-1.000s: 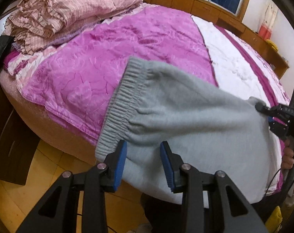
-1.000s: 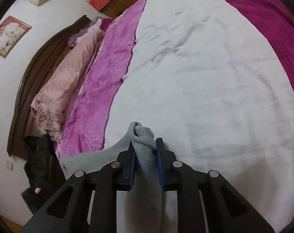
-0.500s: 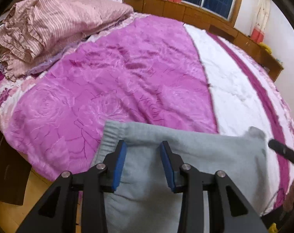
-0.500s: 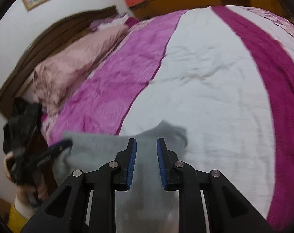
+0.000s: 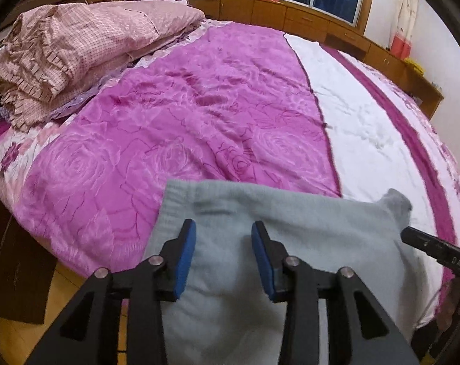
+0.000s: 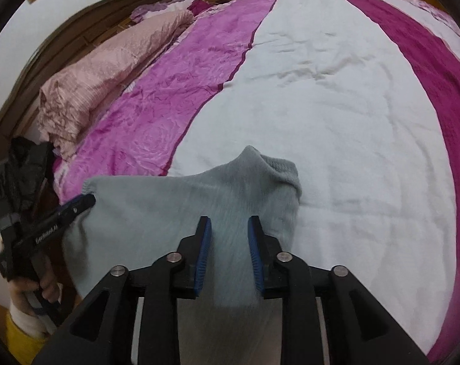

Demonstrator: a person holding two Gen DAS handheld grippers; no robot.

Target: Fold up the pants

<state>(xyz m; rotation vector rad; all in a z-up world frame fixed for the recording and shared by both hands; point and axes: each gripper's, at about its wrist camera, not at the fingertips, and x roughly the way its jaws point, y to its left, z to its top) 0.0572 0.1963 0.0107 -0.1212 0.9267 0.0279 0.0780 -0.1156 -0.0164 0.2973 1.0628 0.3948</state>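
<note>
Both grippers, left (image 5: 223, 254) and right (image 6: 229, 251), hover spread apart over the grey pants (image 5: 290, 243). Nearby lies a bunched pink quilt (image 5: 77, 45) on the bedspread (image 5: 199, 121).

We lose the pants' (image 5: 290, 243) lower part behind the gripper arms. The right gripper (image 5: 436, 251) is cut off at the frame edge.

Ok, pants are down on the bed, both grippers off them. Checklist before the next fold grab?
1. Left hand-held gripper open, nothing clamped: ok.
2. Right hand-held gripper open, nothing clamped: ok.
3. Grey pants resting on the bed cover: ok.
4. Pants lying flat: not ok, far right corner bunched and raised.
5. Near edge of the pants lying on the bed: cannot tell, hidden behind the grippers.
6. Pink bedding pile apart from the pants: ok.
</note>
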